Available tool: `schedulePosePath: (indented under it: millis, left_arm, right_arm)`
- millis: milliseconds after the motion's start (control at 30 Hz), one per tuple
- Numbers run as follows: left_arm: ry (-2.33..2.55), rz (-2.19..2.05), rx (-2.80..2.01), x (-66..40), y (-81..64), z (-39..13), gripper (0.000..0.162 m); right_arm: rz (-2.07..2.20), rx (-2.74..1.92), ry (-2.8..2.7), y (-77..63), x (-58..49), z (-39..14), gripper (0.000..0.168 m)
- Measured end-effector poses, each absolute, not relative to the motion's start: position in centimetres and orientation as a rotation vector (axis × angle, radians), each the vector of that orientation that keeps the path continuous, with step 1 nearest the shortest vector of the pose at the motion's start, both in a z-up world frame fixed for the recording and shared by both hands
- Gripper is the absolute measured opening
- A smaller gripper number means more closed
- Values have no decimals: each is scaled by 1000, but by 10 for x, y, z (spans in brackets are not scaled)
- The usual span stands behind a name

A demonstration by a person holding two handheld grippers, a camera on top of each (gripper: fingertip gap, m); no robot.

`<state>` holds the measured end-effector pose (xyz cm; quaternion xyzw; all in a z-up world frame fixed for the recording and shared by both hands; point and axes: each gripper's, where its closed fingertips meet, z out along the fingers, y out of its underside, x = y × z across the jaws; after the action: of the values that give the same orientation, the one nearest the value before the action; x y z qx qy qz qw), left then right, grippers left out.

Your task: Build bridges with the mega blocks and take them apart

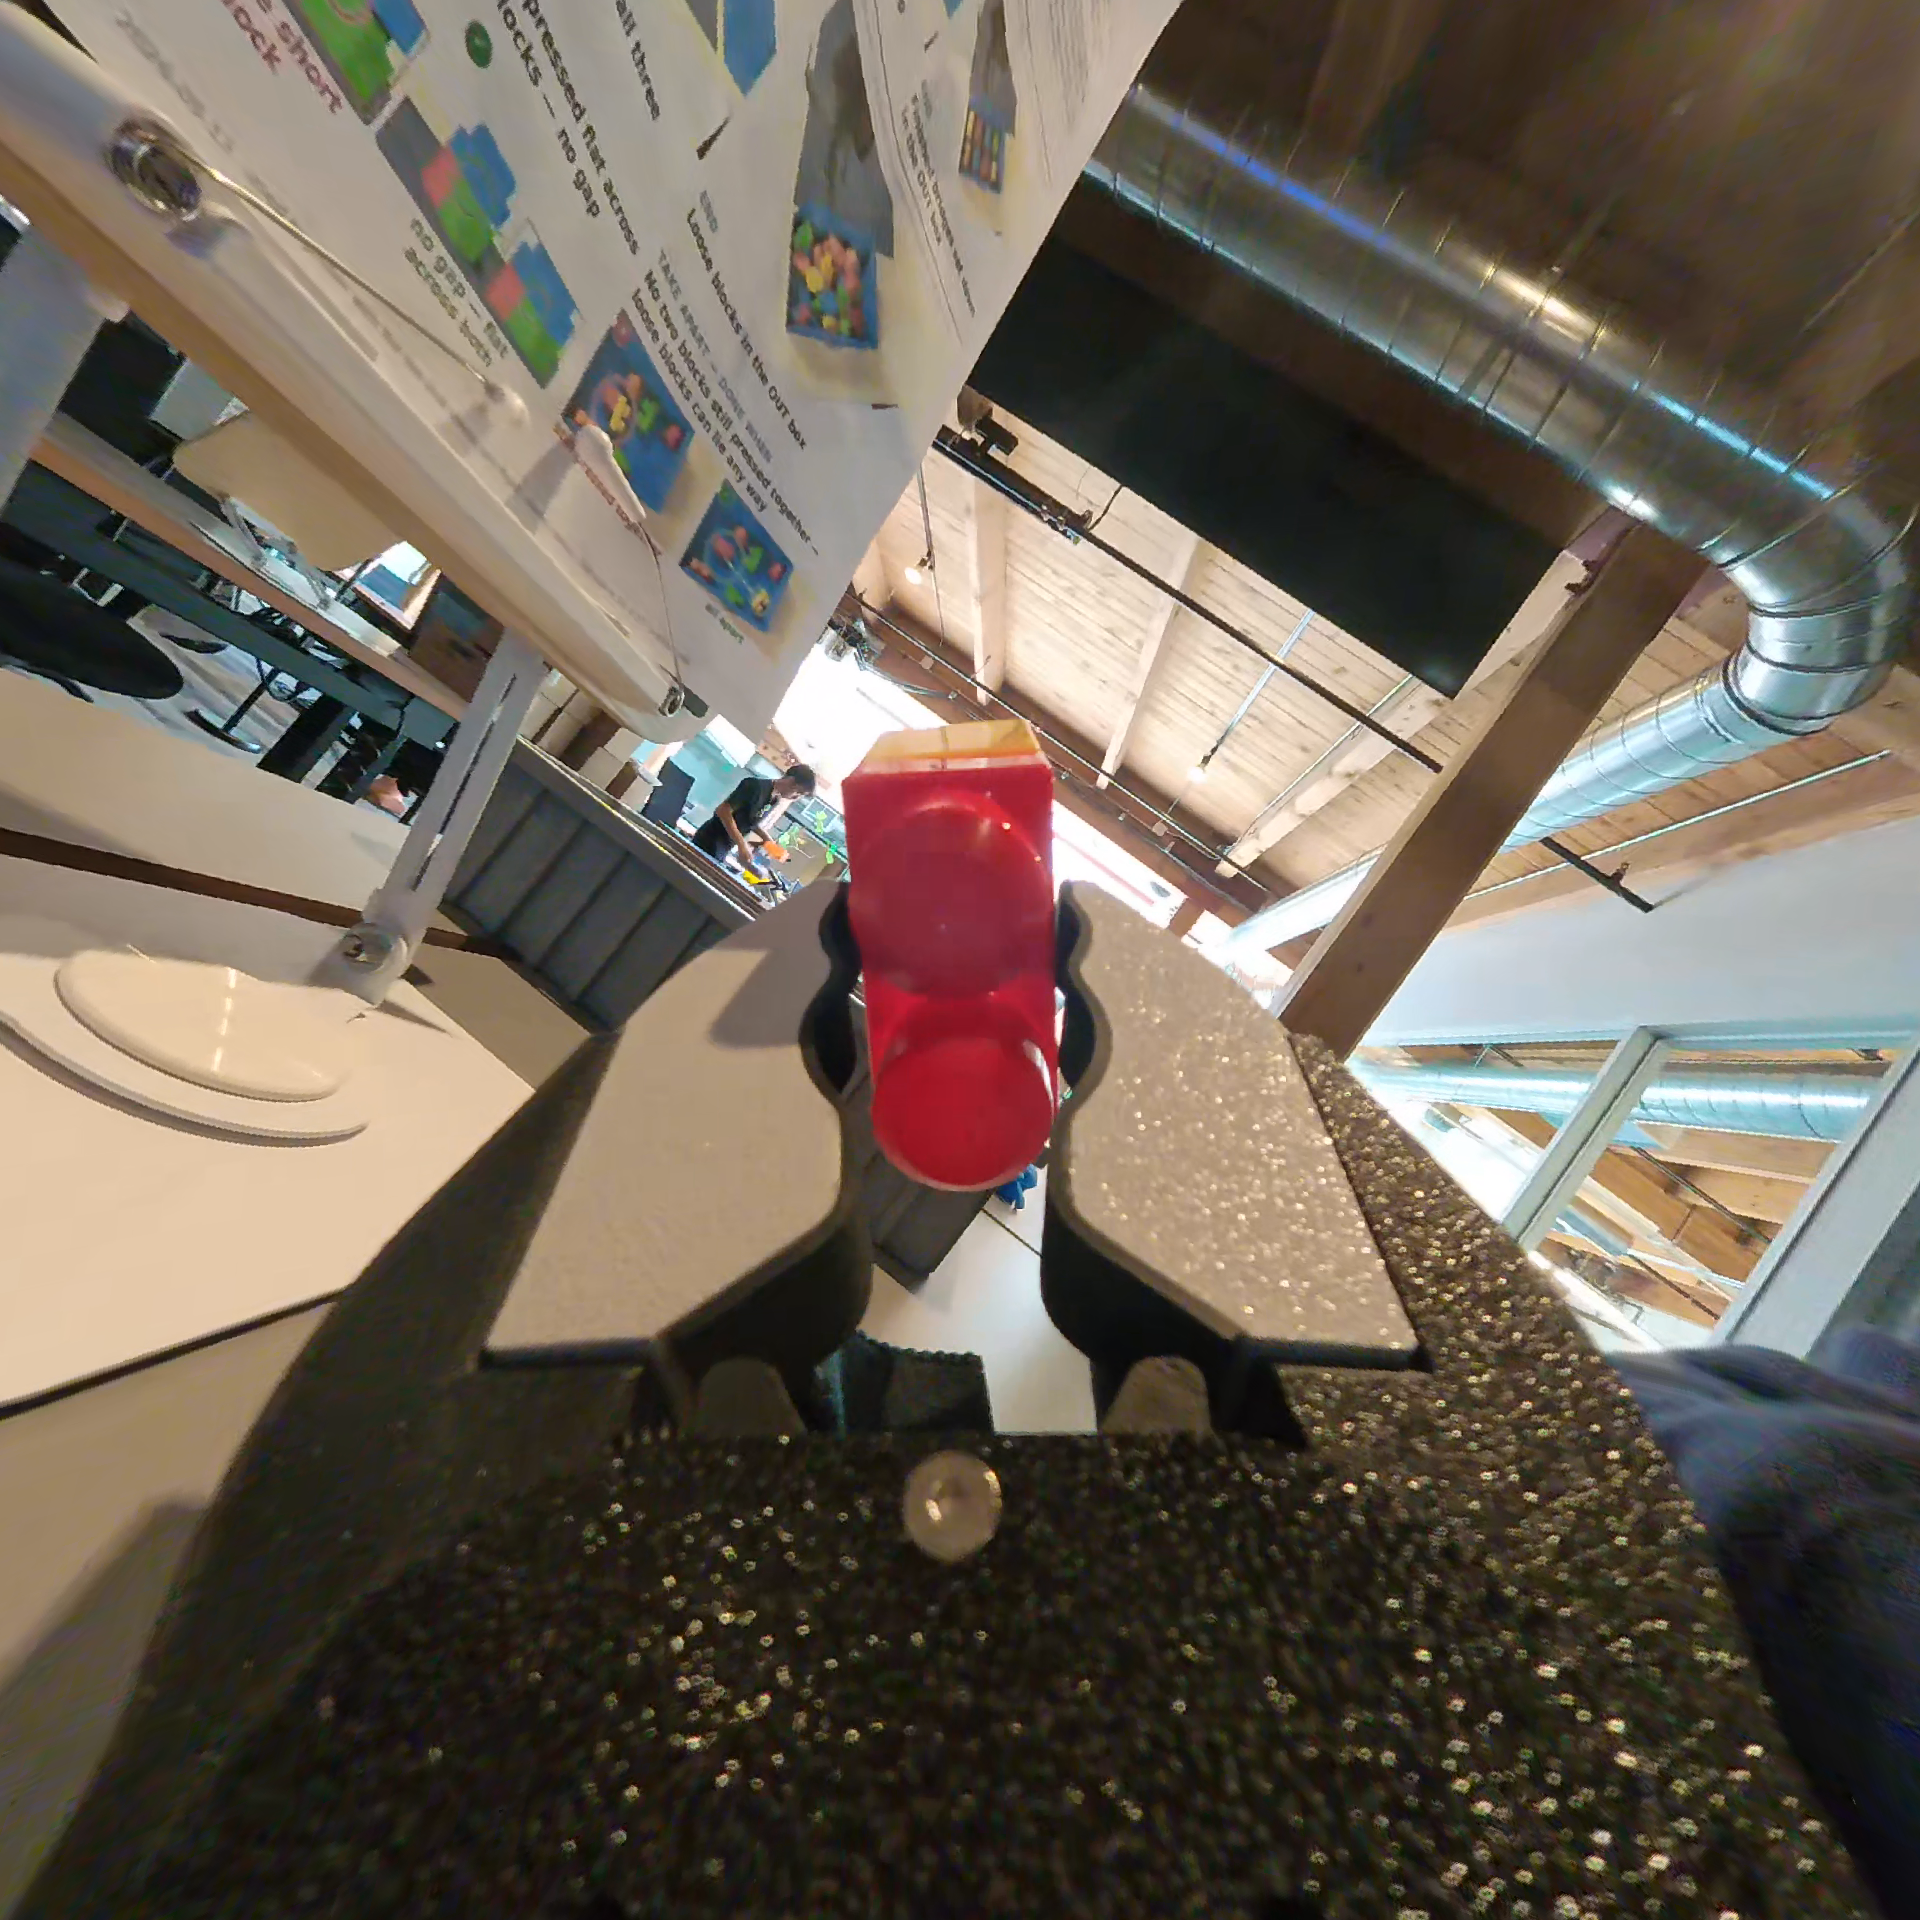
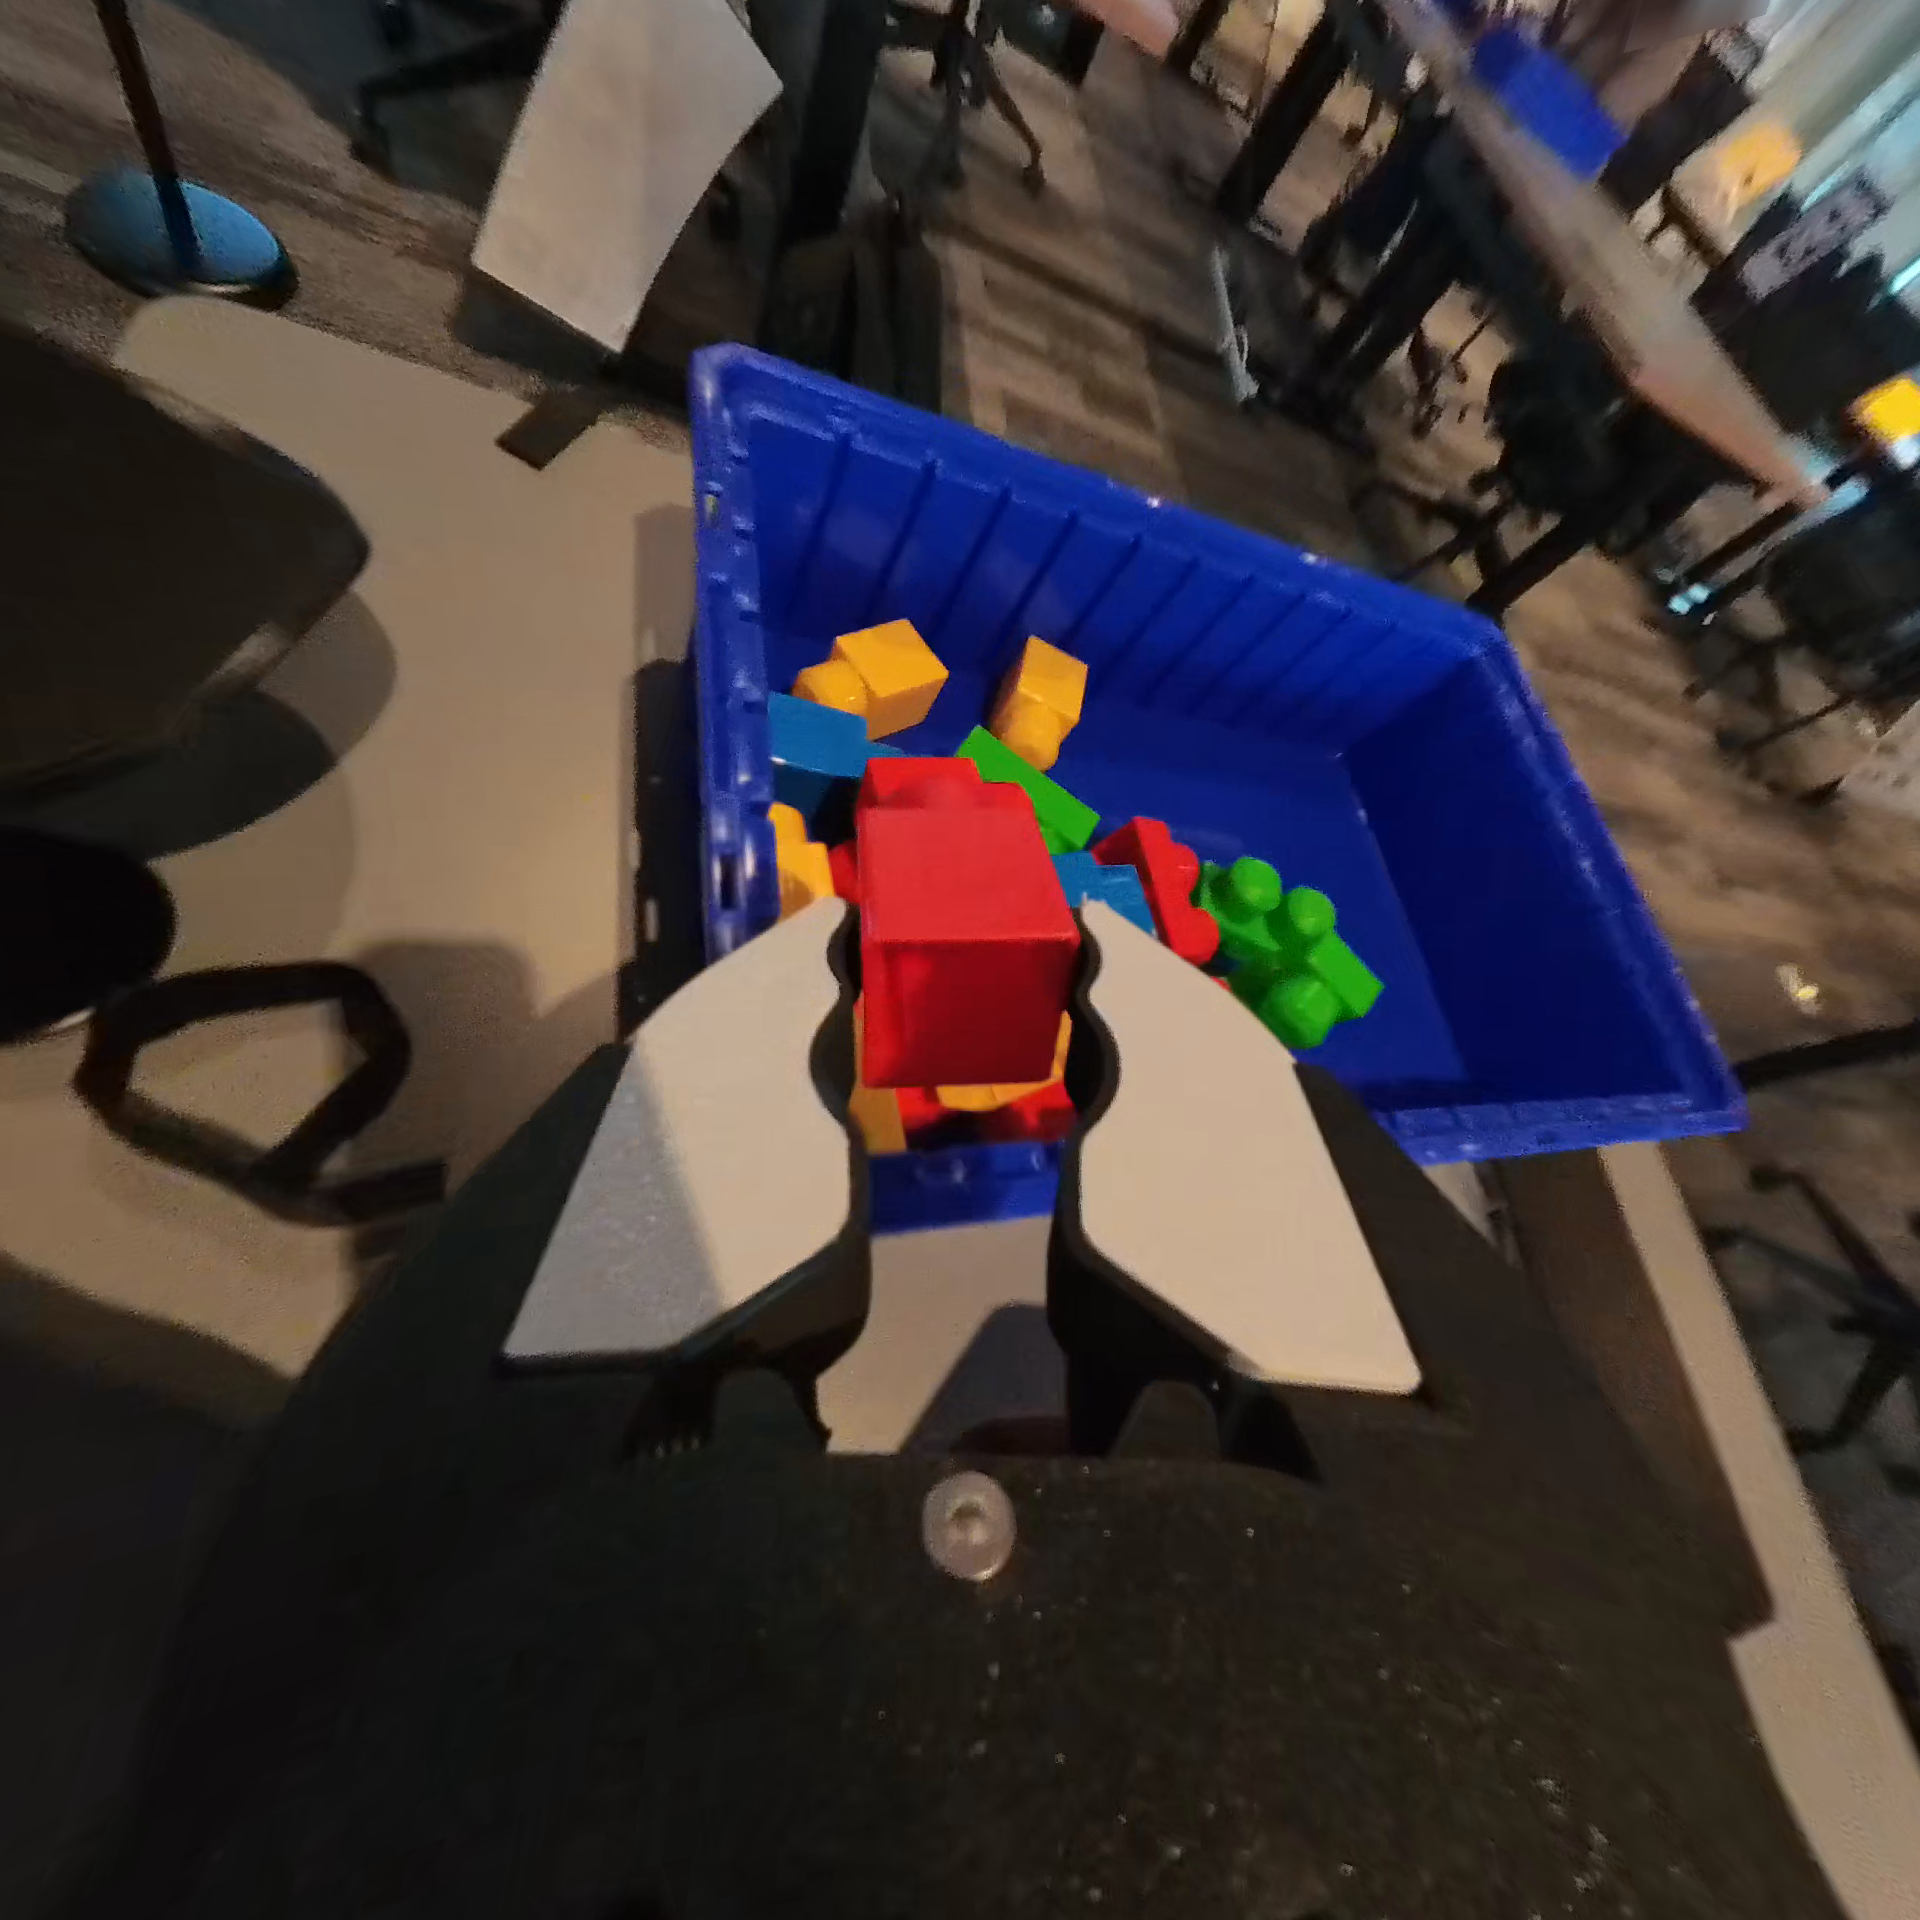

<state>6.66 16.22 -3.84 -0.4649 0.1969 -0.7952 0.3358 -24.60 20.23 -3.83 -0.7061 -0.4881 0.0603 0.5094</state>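
Left gripper (image 1: pixel 951 966) is tipped upward toward the ceiling, clamped tight on a red two-stud block (image 1: pixel 951 935), studs facing the camera, with printed instruction sheets (image 1: pixel 644 260) hanging off to the upper left. Over to the right gripper (image 2: pixel 961 977): it's closed on a second red block (image 2: pixel 961 935), holding it above the blue bin (image 2: pixel 1507 883) on the counter (image 2: pixel 499 727), where yellow, green, blue and red blocks lie in a loose heap.
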Motion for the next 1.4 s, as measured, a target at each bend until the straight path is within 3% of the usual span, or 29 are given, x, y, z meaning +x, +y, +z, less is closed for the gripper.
schedulePosePath:
  millis: [167,333,400,800,933,1133,1300,1400]
  left_arm:
    - [511,-2083,-1209,62,167,-38,35]
    - [502,-2071,-1192,53,176,-36,35]
    - [518,-2053,-1183,51,178,-35,35]
    - [676,-1832,-1134,36,188,-34,35]
    - [821,-1803,-1088,33,179,-34,35]
    - [947,-1836,-1039,35,158,-36,35]
    - [975,-1902,-1014,33,151,-34,35]
    - [984,-1931,-1015,34,149,-34,35]
  right_arm:
    - [111,-1759,-1114,221,-257,-58,40]
    - [169,-1755,-1047,213,-245,-48,69]
    - [161,-1738,-1023,204,-232,-40,71]
    - [-127,-1673,-693,182,2,29,53]
    - [185,-1728,-602,182,45,18,51]
    - [589,-1817,-641,178,47,-15,64]
    - [813,-1821,-720,163,37,-27,56]
    - [859,-1795,-767,157,31,-26,39]
